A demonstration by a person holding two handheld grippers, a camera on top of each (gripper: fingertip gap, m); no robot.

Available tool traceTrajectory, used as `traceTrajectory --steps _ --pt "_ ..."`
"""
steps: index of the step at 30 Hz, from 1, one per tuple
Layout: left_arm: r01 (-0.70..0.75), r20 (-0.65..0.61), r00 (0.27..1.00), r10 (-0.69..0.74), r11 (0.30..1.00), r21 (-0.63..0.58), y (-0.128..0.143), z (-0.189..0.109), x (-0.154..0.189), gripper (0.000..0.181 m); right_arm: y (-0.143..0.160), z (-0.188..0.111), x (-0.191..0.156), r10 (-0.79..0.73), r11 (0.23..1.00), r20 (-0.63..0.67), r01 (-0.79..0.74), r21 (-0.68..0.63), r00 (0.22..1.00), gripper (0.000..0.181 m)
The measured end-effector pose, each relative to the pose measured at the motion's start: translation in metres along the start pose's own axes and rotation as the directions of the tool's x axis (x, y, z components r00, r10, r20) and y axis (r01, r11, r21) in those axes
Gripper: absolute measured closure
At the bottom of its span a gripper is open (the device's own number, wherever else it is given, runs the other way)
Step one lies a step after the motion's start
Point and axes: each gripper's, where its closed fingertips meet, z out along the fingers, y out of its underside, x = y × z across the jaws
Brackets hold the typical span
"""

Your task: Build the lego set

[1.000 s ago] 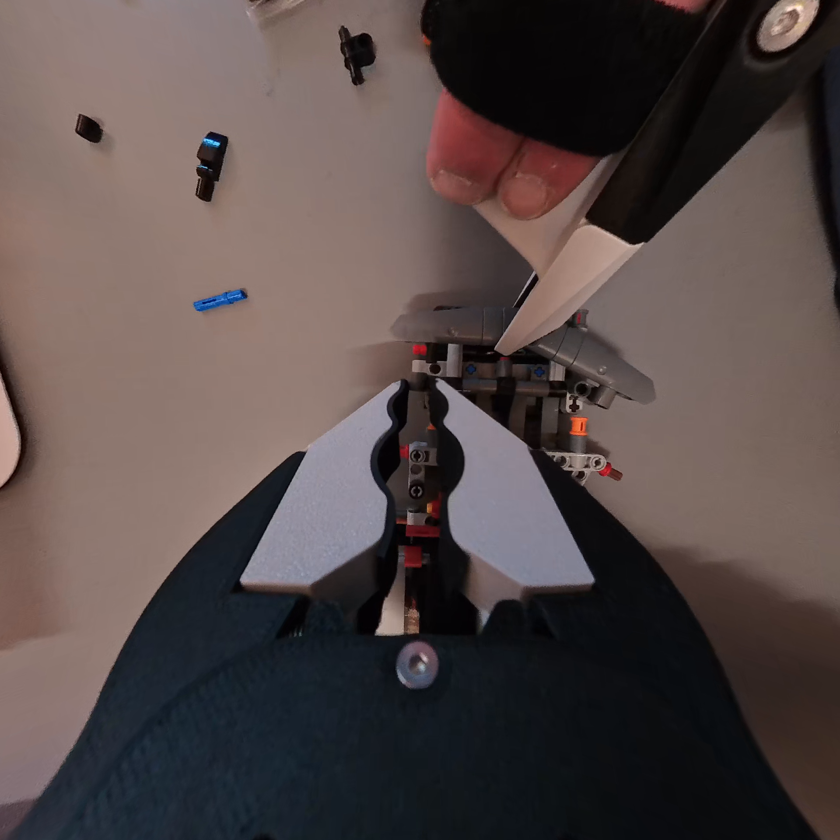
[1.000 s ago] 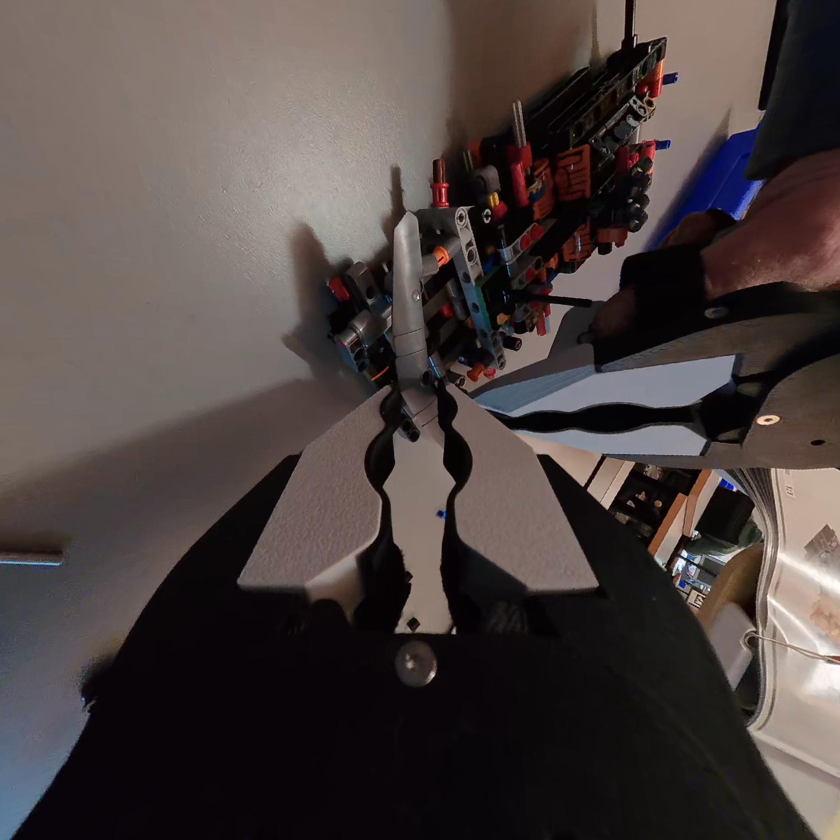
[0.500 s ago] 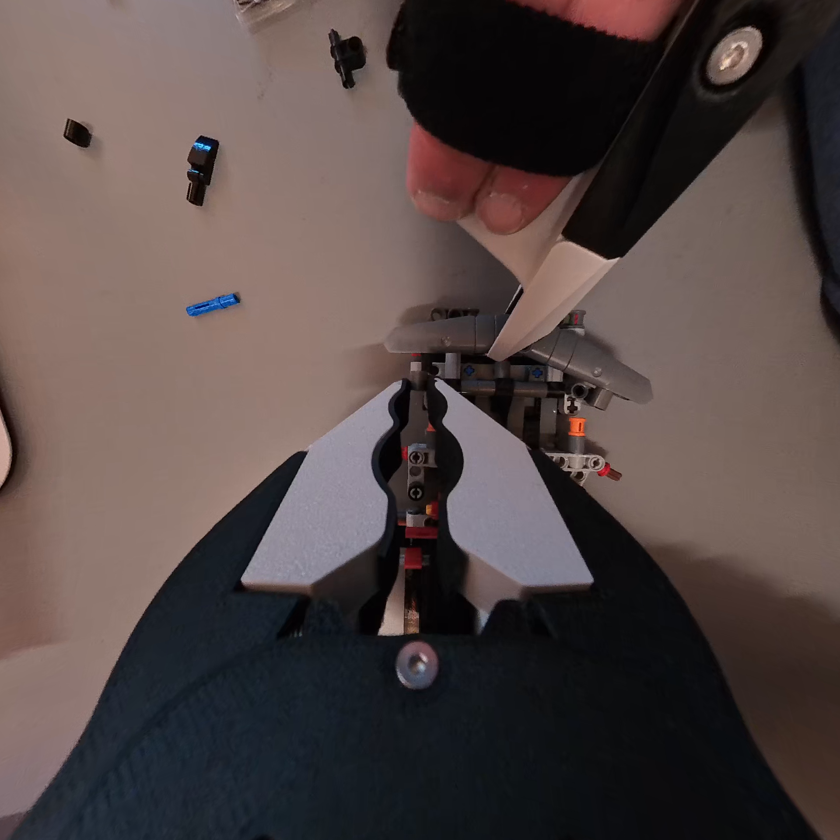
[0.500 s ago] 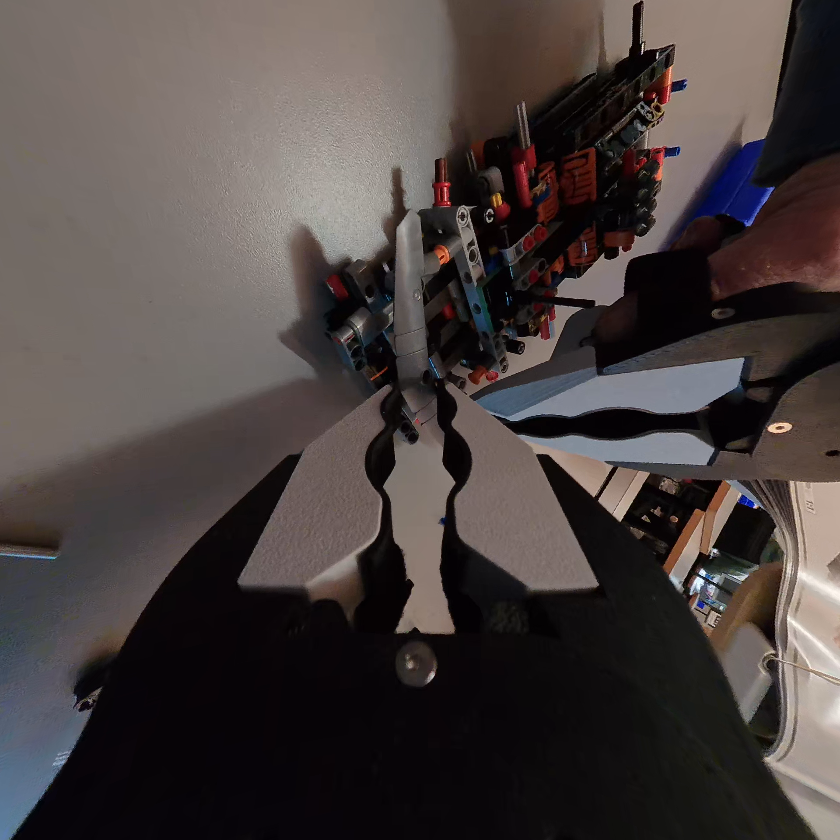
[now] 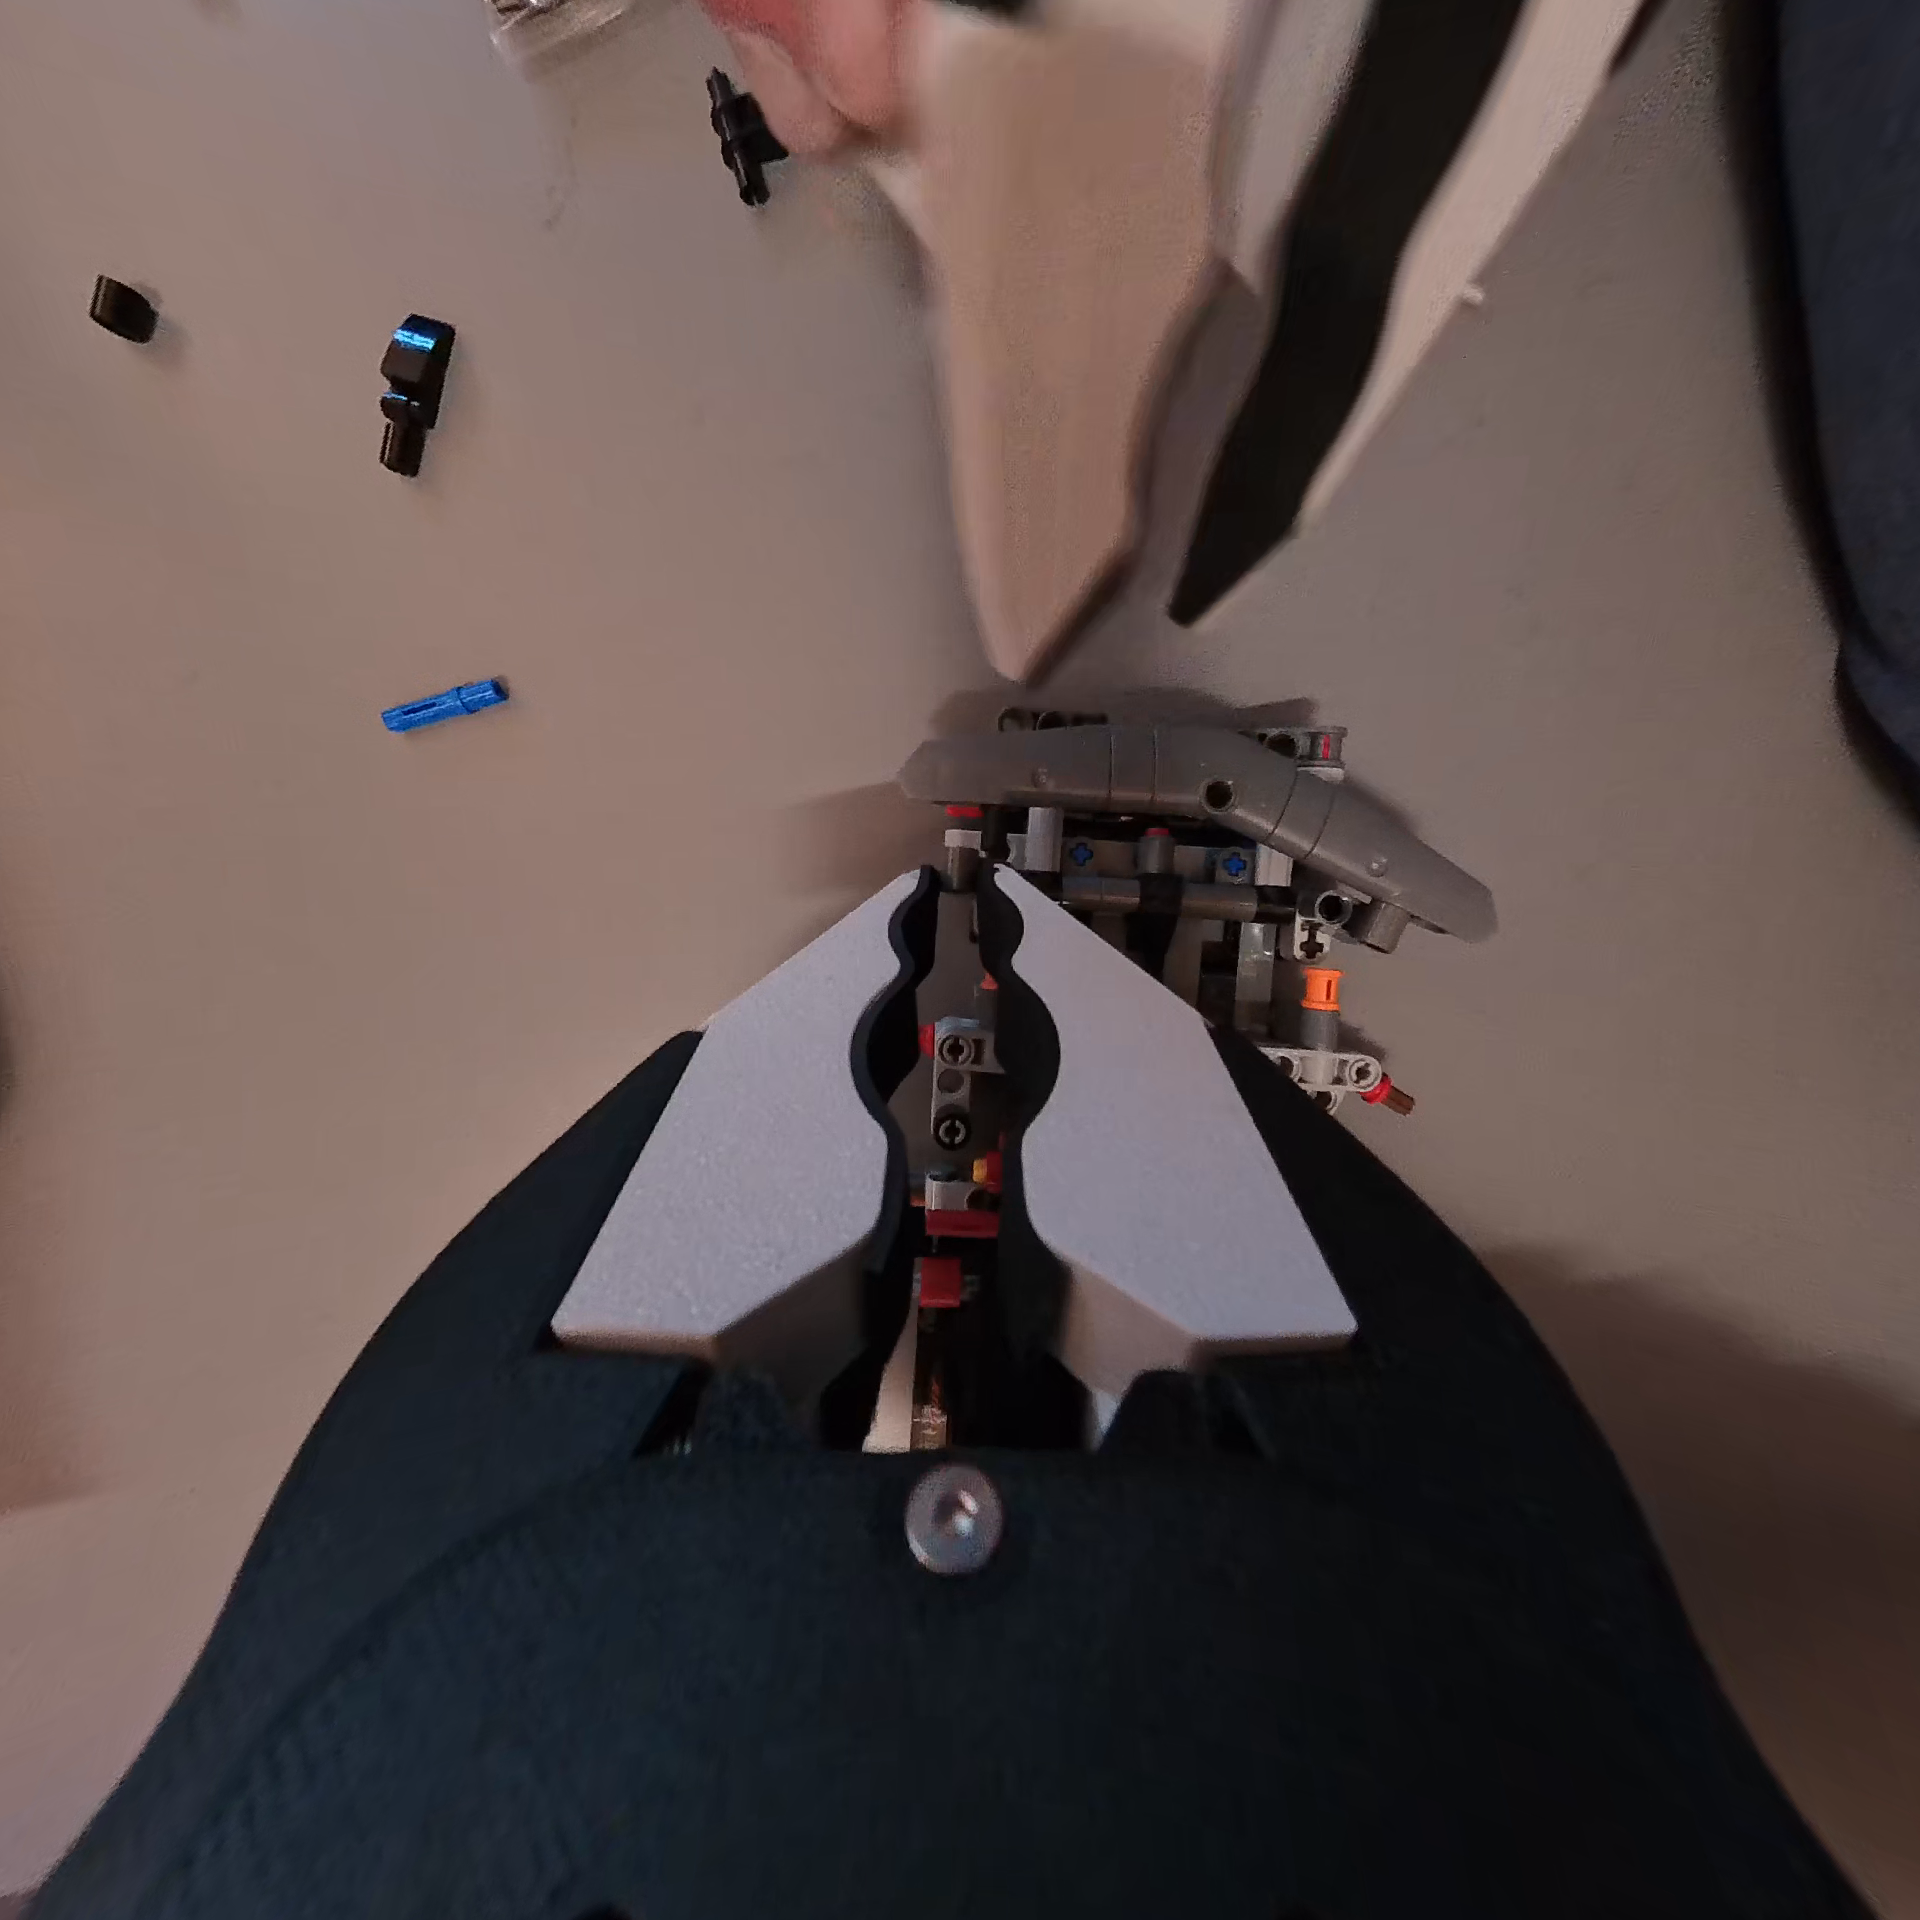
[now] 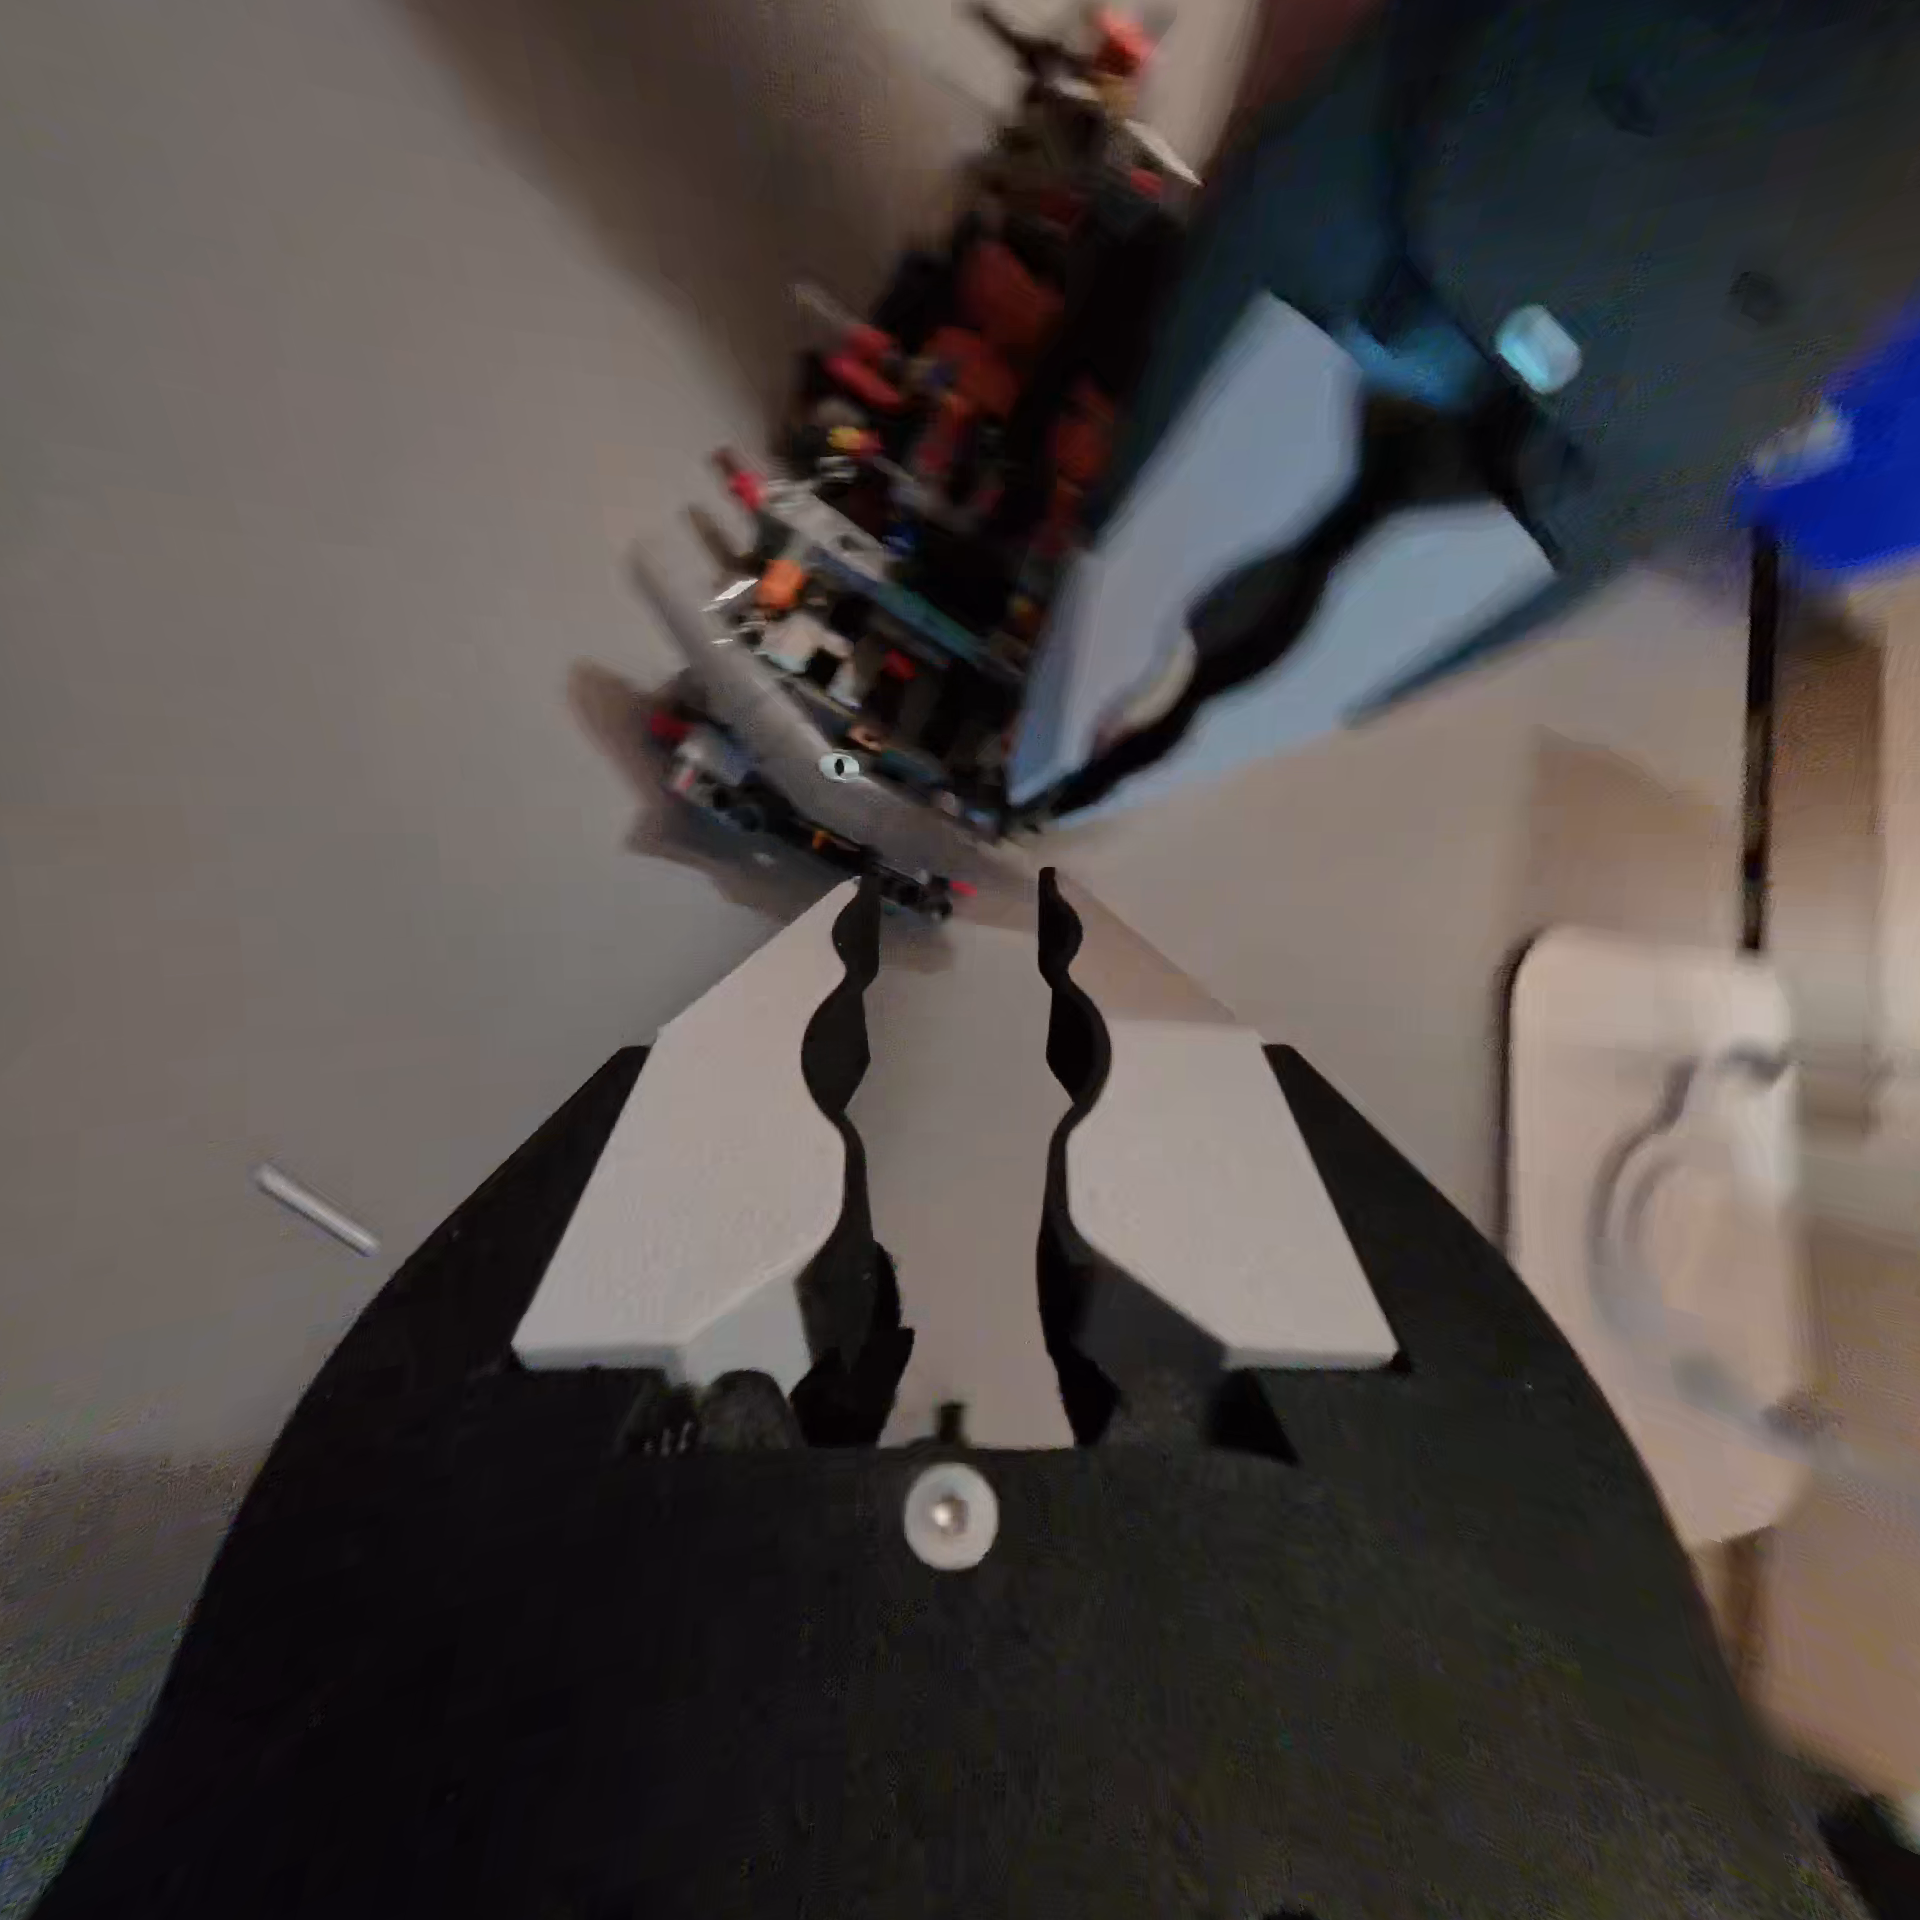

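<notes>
Two grippers work one model: the left gripper (image 5: 961,883), with pale grey matte wavy-edged fingers, is clenched on the half-built grey, black and red Technic-style lego assembly (image 5: 1195,862), which rests on the smooth beige table (image 5: 520,935), while the right gripper (image 6: 951,894) is released, jaws parted and empty, just beside the model's curved dark-grey plastic panel (image 5: 1164,769). Judging from this, the step is fetching the next piece, so the left should keep the model steady (it is knobbly, and thin pins could slip). Small loose parts lie well apart to the left: a ribbed blue pin (image 5: 445,707) and a glossy black connector (image 5: 414,393).
</notes>
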Motion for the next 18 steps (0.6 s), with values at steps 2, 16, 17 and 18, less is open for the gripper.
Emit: traceTrajectory --steps 2,16,17,18 --pt "-0.002 0.001 1.000 0.002 1.000 0.000 0.000 0.000 0.000 0.176 0.008 -0.005 0.009 0.312 0.949 0.029 -0.313 0.043 0.950 0.156" --pt "-0.058 0.006 0.998 0.058 0.998 0.009 -0.001 0.001 0.001 0.176 0.012 0.023 0.017 0.858 0.192 0.475 -0.980 0.050 0.193 0.170" --pt "-0.064 0.006 0.998 0.064 0.998 0.010 -0.001 0.001 0.001 0.176 0.012 0.024 0.017 0.859 0.183 0.480 -0.982 0.044 0.181 0.170" --pt "-0.066 0.005 0.998 0.066 0.998 0.012 -0.001 0.001 0.001 0.176 0.013 0.026 0.016 0.860 0.178 0.479 -0.983 0.037 0.174 0.169"
